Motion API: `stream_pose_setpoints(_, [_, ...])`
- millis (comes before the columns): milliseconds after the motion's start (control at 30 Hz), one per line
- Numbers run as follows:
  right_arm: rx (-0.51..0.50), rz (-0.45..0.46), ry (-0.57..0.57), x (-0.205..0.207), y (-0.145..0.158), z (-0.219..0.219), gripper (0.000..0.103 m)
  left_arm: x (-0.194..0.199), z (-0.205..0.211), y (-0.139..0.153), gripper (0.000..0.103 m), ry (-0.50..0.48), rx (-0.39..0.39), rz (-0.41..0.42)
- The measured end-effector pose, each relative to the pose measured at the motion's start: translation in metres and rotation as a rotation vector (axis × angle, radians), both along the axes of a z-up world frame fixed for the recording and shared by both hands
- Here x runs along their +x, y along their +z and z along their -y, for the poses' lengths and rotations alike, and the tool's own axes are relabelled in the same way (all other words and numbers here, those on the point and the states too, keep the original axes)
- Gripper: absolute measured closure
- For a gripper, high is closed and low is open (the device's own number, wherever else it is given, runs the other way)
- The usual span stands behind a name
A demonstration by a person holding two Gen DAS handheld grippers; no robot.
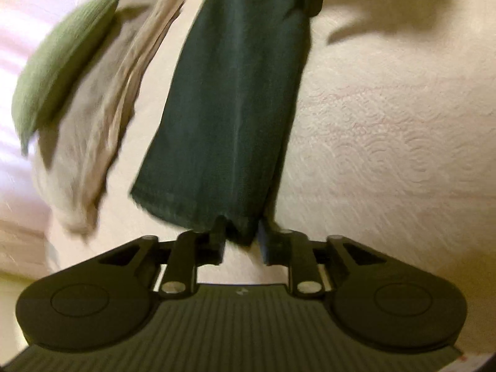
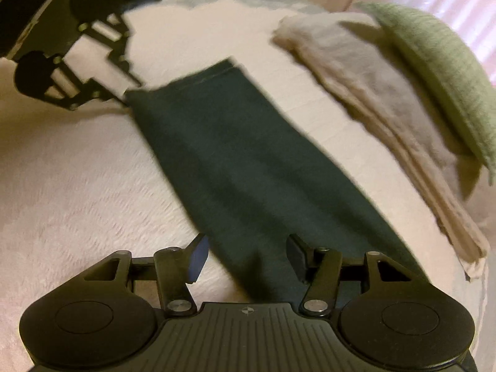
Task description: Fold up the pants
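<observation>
Dark green pants laid in a long folded strip on a bed, one gripper at each end.

In the left wrist view, the left gripper has its fingers set narrowly on either side of the hem corner of the pants at lower centre; whether the pads press the cloth cannot be told. In the right wrist view, the right gripper holds its fingers apart, the strip passing between them without pad contact. The pants run diagonally from lower centre to upper left, flat on the cream quilted bed. A stack of beige folded cloth lies near the pants at upper right, with a green cushion resting on it.
</observation>
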State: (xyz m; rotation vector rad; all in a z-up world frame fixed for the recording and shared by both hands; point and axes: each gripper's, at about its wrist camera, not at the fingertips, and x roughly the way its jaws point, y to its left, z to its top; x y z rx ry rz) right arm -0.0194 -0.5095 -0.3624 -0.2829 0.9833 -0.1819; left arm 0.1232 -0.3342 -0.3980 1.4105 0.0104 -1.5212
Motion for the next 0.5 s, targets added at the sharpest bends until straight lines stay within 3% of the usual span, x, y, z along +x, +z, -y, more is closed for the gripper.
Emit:
stream_pose_setpoints(100, [0.016,0.022,-0.029,0.009,0.003,0.027,0.050,0.032,0.011,0.028,0.082,0.154,-0.005,-0.155])
stream_pose_setpoints(267, [0.050,0.036,-0.039,0.025,-0.008,0.089,0.050,0.090,0.074,0.056,0.081,0.396,-0.109,-0.407])
stream_pose_setpoints(367, [0.077,0.010,-0.010,0.036,-0.026,0.125,0.050,0.118,0.117,0.054,0.080,0.487,-0.125,-0.563])
stream_pose_setpoints(500, [0.117,-0.045,0.022,0.043,-0.046,0.156,0.052,0.138,0.153,0.037,0.080,0.559,-0.079,-0.645])
